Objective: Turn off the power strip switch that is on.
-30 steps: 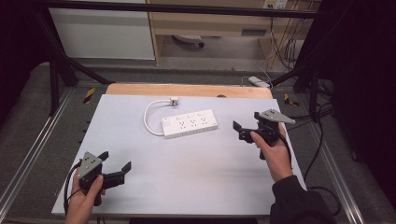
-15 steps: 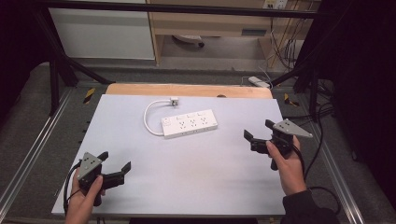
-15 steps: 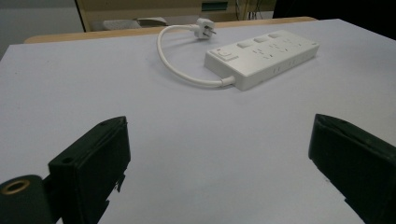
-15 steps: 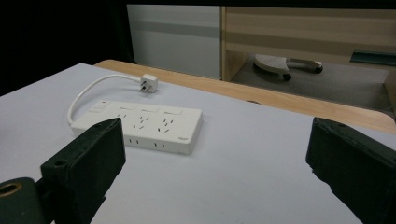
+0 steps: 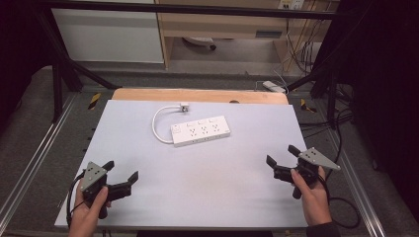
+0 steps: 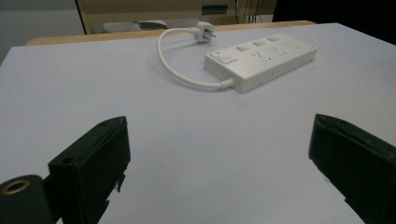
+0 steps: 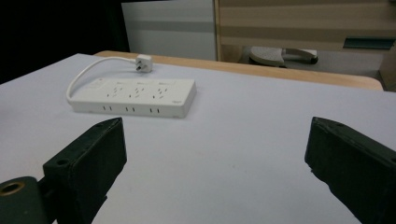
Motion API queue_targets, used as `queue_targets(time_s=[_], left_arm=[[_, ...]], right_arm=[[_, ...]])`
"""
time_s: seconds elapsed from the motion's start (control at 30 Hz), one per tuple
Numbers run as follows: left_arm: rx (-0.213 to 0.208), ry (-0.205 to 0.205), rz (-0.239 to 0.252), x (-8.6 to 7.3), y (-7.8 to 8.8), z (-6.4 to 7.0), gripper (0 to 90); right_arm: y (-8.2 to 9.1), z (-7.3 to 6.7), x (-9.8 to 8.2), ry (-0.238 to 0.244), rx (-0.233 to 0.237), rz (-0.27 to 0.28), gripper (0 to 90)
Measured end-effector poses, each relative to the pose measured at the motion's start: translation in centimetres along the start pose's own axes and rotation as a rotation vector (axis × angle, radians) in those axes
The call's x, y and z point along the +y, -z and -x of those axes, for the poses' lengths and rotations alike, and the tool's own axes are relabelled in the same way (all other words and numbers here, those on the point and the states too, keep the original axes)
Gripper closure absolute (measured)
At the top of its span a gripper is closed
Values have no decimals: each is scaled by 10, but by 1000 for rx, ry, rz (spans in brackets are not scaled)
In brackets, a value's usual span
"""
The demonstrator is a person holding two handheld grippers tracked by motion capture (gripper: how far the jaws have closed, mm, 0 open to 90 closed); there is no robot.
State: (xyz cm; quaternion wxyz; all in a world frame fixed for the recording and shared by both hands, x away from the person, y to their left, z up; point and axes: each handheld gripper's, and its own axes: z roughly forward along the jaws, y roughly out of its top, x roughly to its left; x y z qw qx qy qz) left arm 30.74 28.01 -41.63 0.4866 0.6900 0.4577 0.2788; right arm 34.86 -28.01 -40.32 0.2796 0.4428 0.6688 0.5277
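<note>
My right hand-held gripper point(image 5: 280, 162) has drawn back toward the tabletop's near-right corner (jaws spread), leaving the power strip point(image 5: 200, 131) untouched

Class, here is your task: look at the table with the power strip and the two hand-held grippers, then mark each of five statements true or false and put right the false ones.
1. The white power strip lies on the table, touched by neither gripper. True.
2. The left gripper is shut on the plug. False: its jaws stand wide open, holding nothing, near the table's front left corner.
3. The plug at the end of the cord lies loose near the table's far edge. True.
4. The right gripper is open. True.
5. Something is plugged into the strip's sockets. False: nothing is plugged into them.
</note>
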Motion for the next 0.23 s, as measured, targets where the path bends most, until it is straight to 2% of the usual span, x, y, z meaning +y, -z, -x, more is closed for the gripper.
queue_targets(time_s=[0.1, 0.23], left_arm=[[2, 3, 0, 0, 0, 0, 53], [2, 2, 3, 0, 0, 1, 53]], right_arm=[[-1, -3, -12, -14, 7, -11, 61], [-16, -13, -28, -14, 59, -93, 54]])
